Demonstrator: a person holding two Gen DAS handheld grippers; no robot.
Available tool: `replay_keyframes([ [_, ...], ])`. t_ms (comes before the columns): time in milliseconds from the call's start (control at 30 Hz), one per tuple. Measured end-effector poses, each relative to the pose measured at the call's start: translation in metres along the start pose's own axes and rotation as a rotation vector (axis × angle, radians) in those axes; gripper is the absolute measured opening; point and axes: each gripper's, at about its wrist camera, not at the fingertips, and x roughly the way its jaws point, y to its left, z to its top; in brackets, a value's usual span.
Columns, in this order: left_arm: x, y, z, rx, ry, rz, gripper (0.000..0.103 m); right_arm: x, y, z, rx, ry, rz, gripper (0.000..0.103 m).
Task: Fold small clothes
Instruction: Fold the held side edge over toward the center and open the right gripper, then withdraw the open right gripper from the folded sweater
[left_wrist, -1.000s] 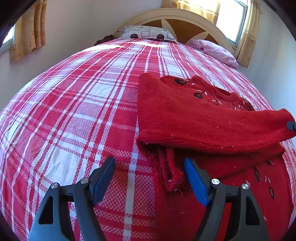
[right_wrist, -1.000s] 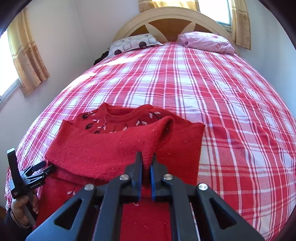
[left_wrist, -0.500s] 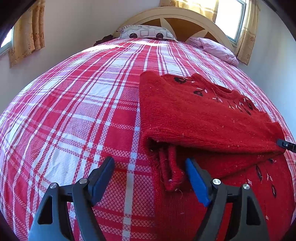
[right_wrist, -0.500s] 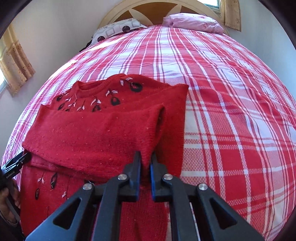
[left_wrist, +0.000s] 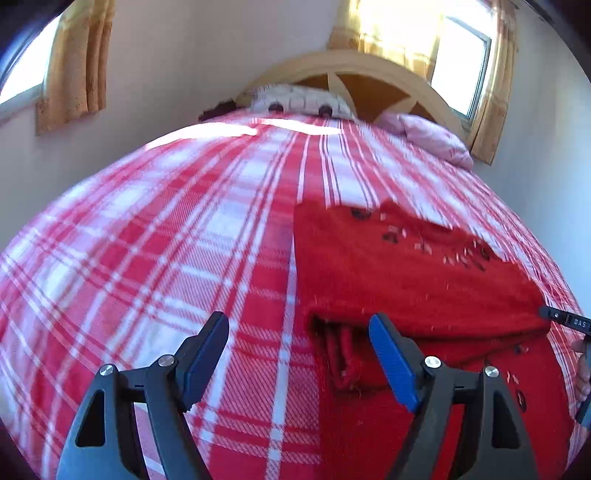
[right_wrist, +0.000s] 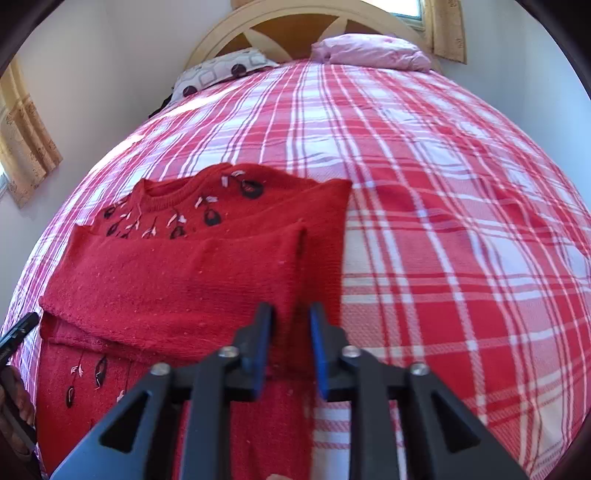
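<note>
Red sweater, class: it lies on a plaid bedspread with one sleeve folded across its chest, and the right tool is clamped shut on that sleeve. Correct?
Not quite. In the right wrist view the right tool has its jaws parted around the sleeve, not clamped shut. The red sweater does lie on the plaid bedspread, sleeve folded across its chest.

left gripper (left_wrist: 297, 360) fingers spread, right gripper (right_wrist: 290, 347) fingers parted

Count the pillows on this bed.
2. A patterned pillow at the headboard's left, and a pink pillow at its right. Others could be hidden.
</note>
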Motion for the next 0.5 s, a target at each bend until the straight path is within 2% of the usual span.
replay_keyframes([
  [133,0.008,-0.006,0.025,0.048,-0.029,0.051,0.079,-0.022,0.005,0.003,-0.034,-0.064,-0.046,0.038],
  [233,0.03,-0.01,0.031,0.072,0.021,0.088,0.079,-0.032,0.019,0.011,-0.067,-0.102,-0.03,0.038],
  [400,0.056,-0.008,0.02,0.083,0.105,0.137,0.079,-0.019,0.065,0.015,-0.204,-0.074,0.027,0.042],
  [500,0.058,-0.003,0.012,0.066,0.116,0.135,0.079,0.0,0.077,0.011,-0.244,-0.034,0.031,0.042],
])
